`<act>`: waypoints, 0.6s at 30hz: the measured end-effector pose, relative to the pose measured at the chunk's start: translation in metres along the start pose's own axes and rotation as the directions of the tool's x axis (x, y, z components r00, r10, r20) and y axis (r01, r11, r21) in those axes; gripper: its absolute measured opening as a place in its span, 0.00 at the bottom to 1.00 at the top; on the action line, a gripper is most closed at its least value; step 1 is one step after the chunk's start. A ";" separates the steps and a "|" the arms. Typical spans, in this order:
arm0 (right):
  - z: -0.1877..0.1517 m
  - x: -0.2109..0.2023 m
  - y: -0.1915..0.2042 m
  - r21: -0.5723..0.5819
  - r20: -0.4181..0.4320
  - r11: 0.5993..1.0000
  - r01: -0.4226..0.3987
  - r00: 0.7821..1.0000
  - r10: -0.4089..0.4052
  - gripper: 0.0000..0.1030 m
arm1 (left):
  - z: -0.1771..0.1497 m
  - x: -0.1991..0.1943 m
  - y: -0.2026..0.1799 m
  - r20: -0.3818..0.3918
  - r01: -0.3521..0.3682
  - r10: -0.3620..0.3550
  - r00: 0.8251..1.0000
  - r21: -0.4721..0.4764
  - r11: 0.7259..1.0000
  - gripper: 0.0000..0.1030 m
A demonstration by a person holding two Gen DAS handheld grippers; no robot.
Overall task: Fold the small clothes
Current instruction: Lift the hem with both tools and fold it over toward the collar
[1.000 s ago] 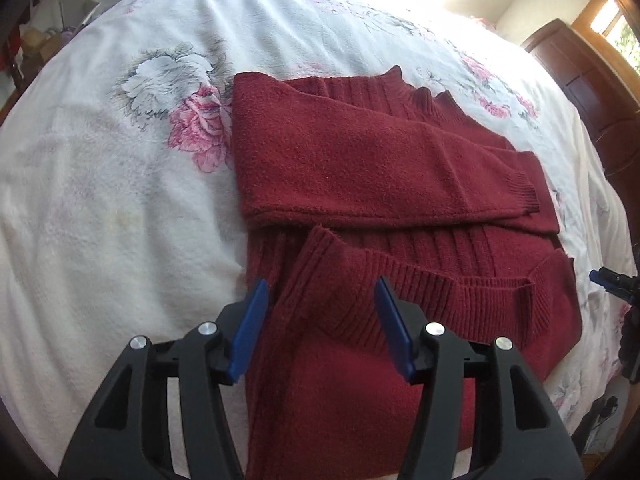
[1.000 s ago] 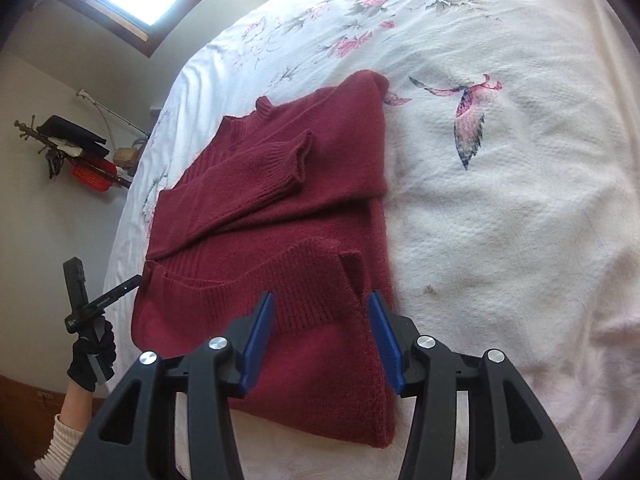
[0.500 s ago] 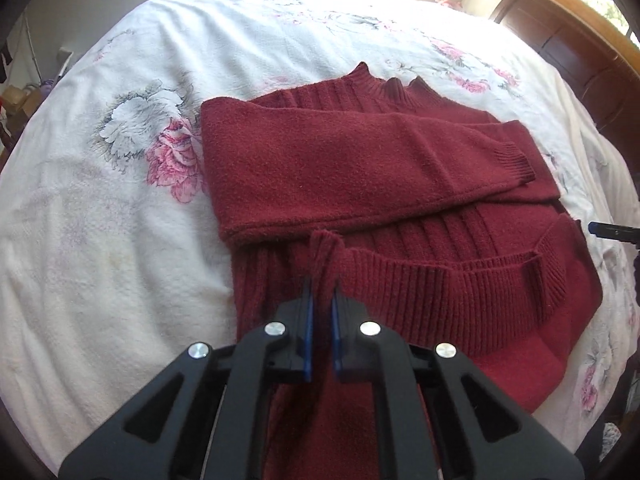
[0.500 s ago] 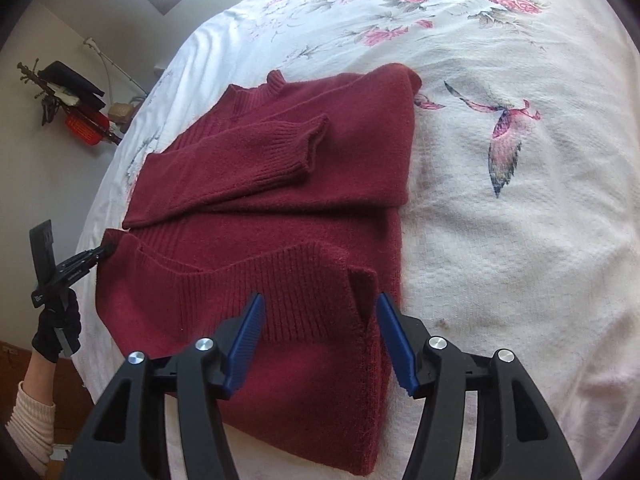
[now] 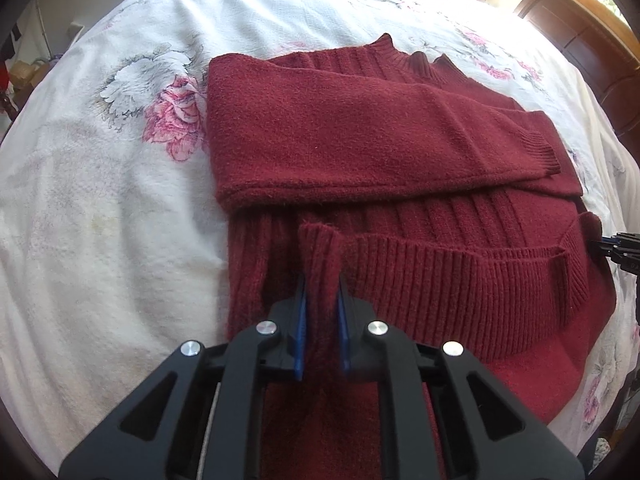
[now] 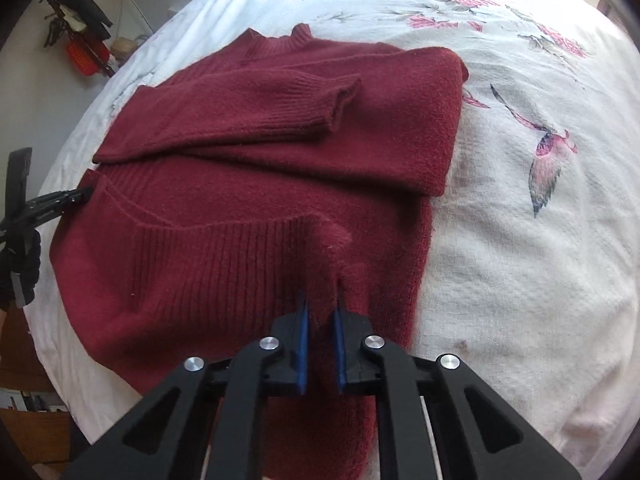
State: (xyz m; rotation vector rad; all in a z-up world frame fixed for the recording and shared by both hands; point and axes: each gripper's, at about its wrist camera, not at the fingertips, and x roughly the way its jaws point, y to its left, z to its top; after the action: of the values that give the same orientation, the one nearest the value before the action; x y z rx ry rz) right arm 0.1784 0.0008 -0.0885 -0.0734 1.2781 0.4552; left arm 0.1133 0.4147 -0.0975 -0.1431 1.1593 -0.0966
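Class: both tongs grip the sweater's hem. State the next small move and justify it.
Probably lift both corners together and carry the hem toward the collar: left tongs and right tongs are shut on it, and the sleeves already lie folded across.

floral white bedspread (image 5: 120,200), dark wooden headboard (image 5: 592,40), red basket (image 6: 86,56)
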 end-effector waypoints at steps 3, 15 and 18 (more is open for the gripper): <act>-0.007 -0.019 -0.001 0.023 0.049 0.999 -0.032 0.998 0.031 0.10 | -0.006 -0.020 -0.002 0.052 0.021 -0.021 0.998 -0.002 1.000 0.05; -0.028 -0.094 0.001 0.046 0.218 0.992 -0.119 0.970 0.106 0.06 | -0.013 -0.092 -0.008 0.222 0.046 -0.038 0.974 -0.030 0.998 0.05; -0.019 -0.109 0.003 0.036 0.251 0.993 -0.114 0.963 0.102 0.06 | 0.000 -0.102 -0.006 0.255 0.058 -0.044 0.966 -0.045 0.997 0.05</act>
State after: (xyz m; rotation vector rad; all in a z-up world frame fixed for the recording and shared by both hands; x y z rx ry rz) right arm 0.1372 -0.0334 0.0079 0.0938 1.0488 0.5093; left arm 0.0724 0.4242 -0.0042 -0.2249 0.9025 -0.0908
